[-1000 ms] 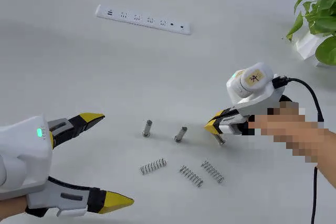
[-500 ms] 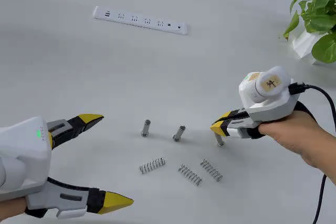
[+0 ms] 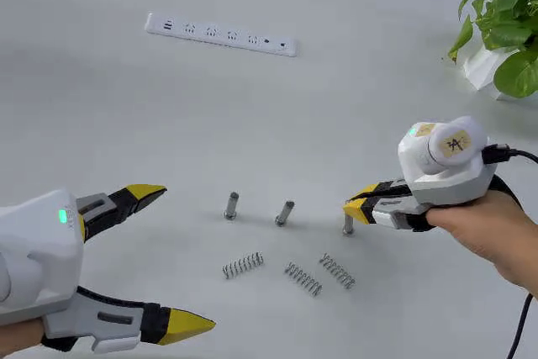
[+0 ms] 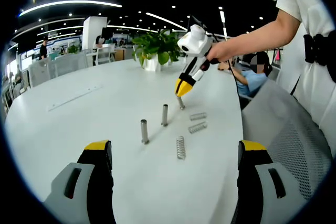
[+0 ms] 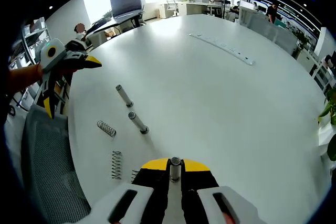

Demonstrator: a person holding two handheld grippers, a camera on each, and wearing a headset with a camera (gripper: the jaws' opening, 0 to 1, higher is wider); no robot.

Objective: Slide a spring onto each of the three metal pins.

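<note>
yellow-tipped right gripper (image 3: 356,209): jaws closed on top of right pin (image 3: 348,224), standing on worktop (image 3: 336,107)
left gripper (image 3: 187,256): jaws wide open, empty
left pin (image 3: 231,205), mid pin (image 3: 285,213): upright, bare
springs (image 3: 303,279): 3, flat, near side of pins

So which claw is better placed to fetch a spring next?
Left: the left claw is open and free, while the right claw is shut on a short grey metal pin.

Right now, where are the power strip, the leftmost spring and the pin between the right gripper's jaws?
power strip (image 3: 220,34): head view, middle of its white body.
leftmost spring (image 3: 243,266): head view, middle coils.
gripped pin (image 5: 175,169): right gripper view, upper shaft.
</note>
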